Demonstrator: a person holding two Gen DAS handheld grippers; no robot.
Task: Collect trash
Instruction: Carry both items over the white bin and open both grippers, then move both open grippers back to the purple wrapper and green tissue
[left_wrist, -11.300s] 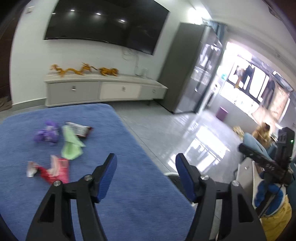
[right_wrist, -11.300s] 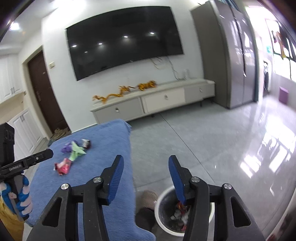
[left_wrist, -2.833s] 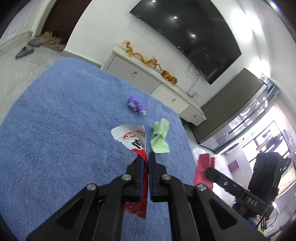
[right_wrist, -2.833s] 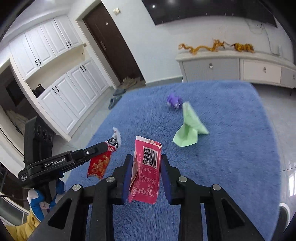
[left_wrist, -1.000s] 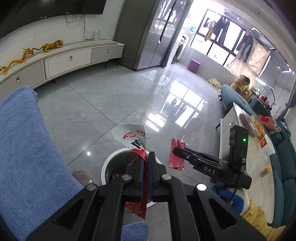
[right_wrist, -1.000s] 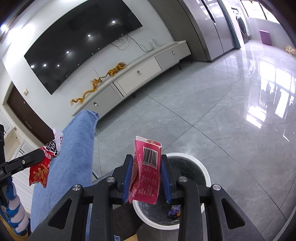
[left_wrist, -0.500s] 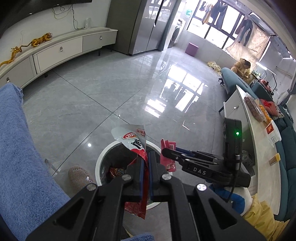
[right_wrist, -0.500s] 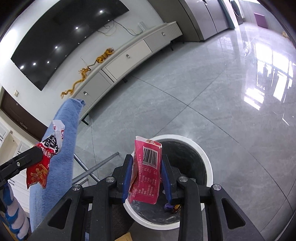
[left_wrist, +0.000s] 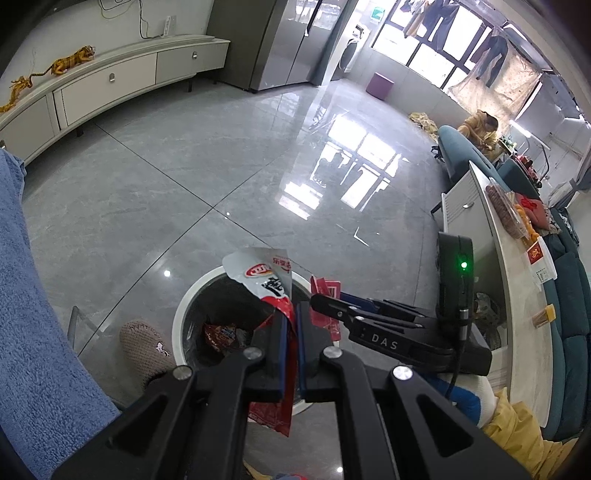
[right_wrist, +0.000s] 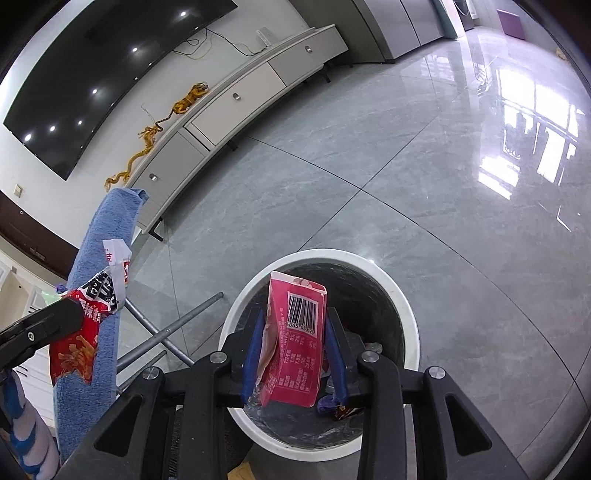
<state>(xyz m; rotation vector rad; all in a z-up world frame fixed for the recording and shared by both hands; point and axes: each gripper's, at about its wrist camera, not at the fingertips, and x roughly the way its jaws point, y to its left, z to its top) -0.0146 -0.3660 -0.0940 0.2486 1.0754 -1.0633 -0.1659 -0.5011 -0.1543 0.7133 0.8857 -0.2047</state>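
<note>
The right tongs (right_wrist: 293, 345) are clamping a pink wrapper (right_wrist: 295, 343) upright, long axis vertical, directly over the white-rimmed bin (right_wrist: 408, 332) in the lower centre of the right view. The left tongs (left_wrist: 291, 332) are pinching a red-and-white snack bag (left_wrist: 267, 284) over the bin's rim (left_wrist: 181, 314), lower centre. Judging by this, the right tongs are better centred for release.
</note>
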